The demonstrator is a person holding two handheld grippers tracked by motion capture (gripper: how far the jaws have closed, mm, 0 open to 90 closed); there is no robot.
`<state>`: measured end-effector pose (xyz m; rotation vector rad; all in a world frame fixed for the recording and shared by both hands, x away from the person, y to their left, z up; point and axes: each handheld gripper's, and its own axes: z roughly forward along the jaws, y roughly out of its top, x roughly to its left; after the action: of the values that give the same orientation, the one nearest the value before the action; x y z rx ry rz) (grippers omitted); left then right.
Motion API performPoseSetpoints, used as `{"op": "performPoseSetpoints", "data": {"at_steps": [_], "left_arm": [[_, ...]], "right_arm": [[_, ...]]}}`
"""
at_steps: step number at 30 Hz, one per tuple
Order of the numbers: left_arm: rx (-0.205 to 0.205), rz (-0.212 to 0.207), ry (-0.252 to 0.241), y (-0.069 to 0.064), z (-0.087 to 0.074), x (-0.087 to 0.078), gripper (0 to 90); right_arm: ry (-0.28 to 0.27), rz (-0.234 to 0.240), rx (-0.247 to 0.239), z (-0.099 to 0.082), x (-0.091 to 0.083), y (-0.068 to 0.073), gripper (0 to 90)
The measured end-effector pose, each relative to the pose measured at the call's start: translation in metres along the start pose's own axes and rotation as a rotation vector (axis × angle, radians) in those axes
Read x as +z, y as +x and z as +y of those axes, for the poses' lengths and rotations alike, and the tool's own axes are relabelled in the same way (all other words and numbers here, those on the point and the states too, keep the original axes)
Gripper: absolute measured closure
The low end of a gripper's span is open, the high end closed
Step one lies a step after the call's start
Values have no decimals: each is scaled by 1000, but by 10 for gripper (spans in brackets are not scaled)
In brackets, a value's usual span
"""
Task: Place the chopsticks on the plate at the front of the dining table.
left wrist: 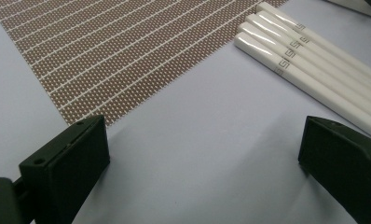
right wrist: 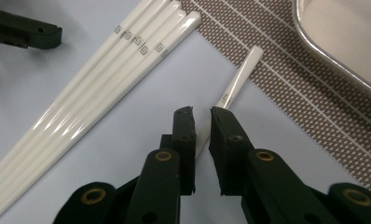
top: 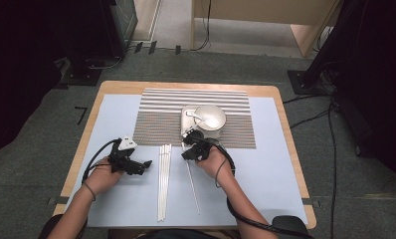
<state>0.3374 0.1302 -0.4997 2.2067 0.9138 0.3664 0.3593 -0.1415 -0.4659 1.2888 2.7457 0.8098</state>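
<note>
A single white chopstick (right wrist: 239, 77) lies with its top end on the striped placemat (right wrist: 305, 102) and runs back between the jaws of my right gripper (right wrist: 202, 114), which is shut on it low over the table. In the high view this chopstick (top: 192, 189) stretches from the right gripper (top: 186, 153) toward the front edge. A bundle of several white chopsticks (top: 163, 181) lies just left of it, also seen close up as the bundle (right wrist: 104, 79). My left gripper (top: 147, 163) rests left of the bundle, open, with bare table between its jaws (left wrist: 202, 154).
A metal tray (top: 186, 124) on the brown striped placemat (top: 156, 124) carries a silver bowl (top: 210, 117) and a spoon (top: 196, 117). A pale blue sheet (top: 265, 169) covers the wooden table. The tray's rim (right wrist: 333, 51) is close to the right gripper.
</note>
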Motion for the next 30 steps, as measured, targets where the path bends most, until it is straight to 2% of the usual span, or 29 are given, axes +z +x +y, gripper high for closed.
{"op": "performPoseSetpoints", "data": {"at_steps": [3,8,15,19,22,30], "left_arm": [[0,0,0,0,0,0,11],[0,0,0,0,0,0,11],[0,0,1,0,0,0,11],[-1,0,1,0,0,0,11],[-1,0,2,0,0,0,11],[-1,1,2,0,0,0,10]], "right_arm": [[-4,-6,9,1,-1,-2,816],[14,-15,30,0,2,-3,748],[16,-65,-17,2,4,3,749],[15,-53,-9,3,4,0,765],[15,-46,-22,4,4,-2,770],[27,-64,-32,8,6,0,760]]}}
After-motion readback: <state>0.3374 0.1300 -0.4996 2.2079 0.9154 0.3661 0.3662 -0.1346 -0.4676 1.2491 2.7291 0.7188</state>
